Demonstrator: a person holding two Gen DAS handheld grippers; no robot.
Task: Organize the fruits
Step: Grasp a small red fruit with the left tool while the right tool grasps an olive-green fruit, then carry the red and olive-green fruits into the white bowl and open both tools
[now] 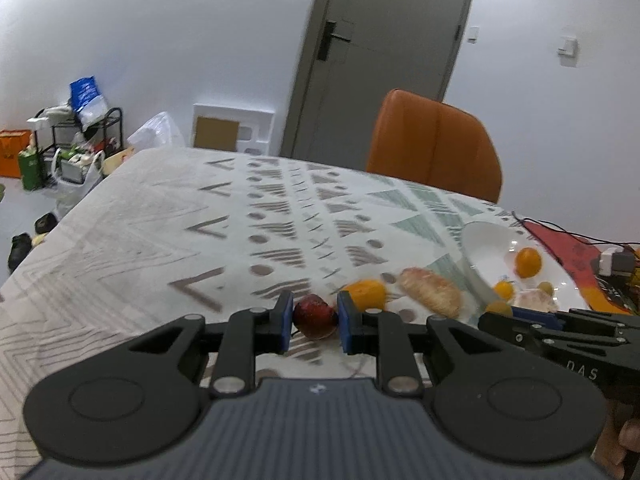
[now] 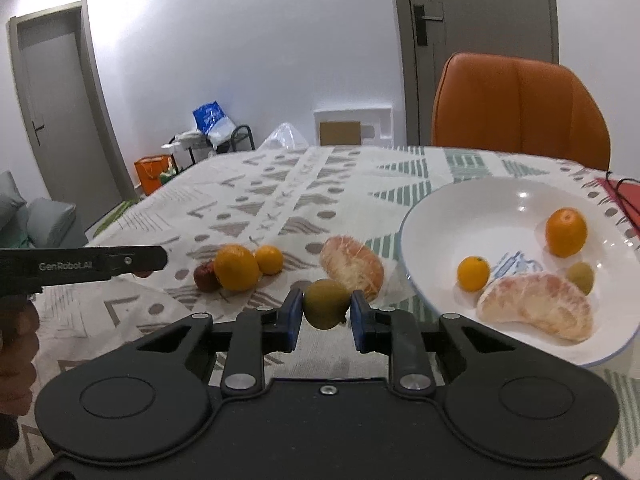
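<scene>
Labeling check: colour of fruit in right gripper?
Olive green fruit; clearest in the right wrist view.

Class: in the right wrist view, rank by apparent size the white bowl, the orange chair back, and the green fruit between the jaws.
1. orange chair back
2. white bowl, close to it, so uncertain
3. green fruit, though nearest the camera

Worktop cloth (image 2: 280,184) off-white with grey and green geometric print, bowl (image 2: 436,216) white with blue rim, kumquats (image 2: 566,232) orange, olive-green fruit (image 2: 326,308), dark red fruit (image 1: 314,316), peeled segments (image 2: 536,306) pale pink-orange, chair (image 2: 520,108) orange, gripper pads (image 2: 294,316) blue on black.
</scene>
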